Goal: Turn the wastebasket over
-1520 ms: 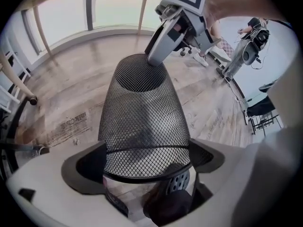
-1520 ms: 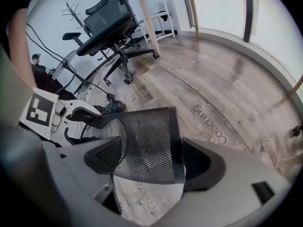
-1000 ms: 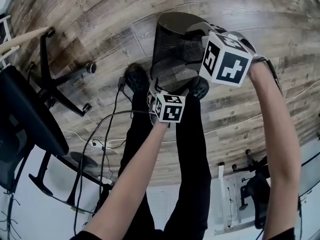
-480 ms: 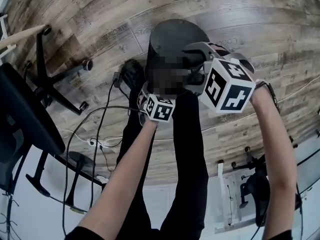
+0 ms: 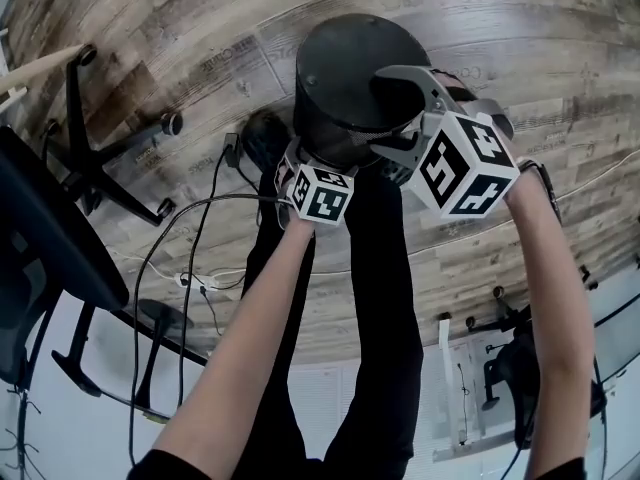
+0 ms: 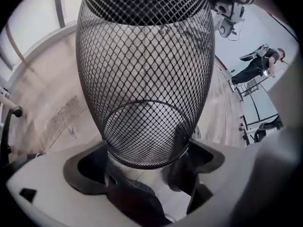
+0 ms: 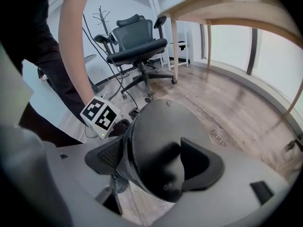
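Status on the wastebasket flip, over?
Left gripper jaws on the rim, right gripper jaws clamped on the base edge. Wastebasket held between them, solid base up. Office chair stands apart, nothing blocking seen.

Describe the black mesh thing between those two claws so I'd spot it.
Over the wood plank floor, just past the person's legs, the left gripper and right gripper clamp a black wire-mesh wastebasket. Unlike the nearby office chair, it is a see-through cylinder, solid base up.

Black round wire-mesh wastebasket (image 5: 345, 68), nearly upside down and slightly tilted, solid base uppermost, open rim underneath.
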Demonstrator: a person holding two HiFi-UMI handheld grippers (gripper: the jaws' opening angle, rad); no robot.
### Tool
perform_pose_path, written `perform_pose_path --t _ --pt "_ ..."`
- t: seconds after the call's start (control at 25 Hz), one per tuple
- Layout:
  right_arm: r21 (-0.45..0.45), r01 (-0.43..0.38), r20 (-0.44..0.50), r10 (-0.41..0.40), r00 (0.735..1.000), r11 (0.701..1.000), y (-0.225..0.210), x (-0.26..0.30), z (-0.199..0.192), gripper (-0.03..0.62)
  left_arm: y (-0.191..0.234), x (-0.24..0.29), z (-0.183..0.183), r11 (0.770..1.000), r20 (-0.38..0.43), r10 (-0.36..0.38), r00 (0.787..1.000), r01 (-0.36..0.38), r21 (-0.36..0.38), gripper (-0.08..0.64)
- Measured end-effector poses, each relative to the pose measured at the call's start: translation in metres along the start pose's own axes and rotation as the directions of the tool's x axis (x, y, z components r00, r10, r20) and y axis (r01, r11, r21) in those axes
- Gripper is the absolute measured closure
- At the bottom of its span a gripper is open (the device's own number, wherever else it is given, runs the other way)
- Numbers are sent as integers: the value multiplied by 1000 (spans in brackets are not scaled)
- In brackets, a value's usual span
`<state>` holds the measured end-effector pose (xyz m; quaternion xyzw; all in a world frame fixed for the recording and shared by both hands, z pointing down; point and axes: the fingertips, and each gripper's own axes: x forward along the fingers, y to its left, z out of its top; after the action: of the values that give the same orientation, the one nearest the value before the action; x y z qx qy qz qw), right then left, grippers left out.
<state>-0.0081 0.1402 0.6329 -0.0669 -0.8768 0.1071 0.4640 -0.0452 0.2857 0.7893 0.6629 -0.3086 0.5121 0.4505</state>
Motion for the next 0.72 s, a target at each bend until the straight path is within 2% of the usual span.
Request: perform_pose_path --t 0.24,0.44,0.56,0.72 --pt "-10 86 52 -85 995 996 -23 -7 7 199 27 8 34 997 35 33 999 -36 62 32" --pt "-16 168 72 -167 983 986 -42 -10 9 207 53 5 59 985 63 64 996 -73 154 34" --pt "8 176 81 -176 981 984 -44 -10 10 210 56 3 60 976 78 63 995 -77 201 34" --pt "-7 176 81 -175 981 984 -36 -6 14 215 59 -6 61 972 113 46 993 -70 223 32"
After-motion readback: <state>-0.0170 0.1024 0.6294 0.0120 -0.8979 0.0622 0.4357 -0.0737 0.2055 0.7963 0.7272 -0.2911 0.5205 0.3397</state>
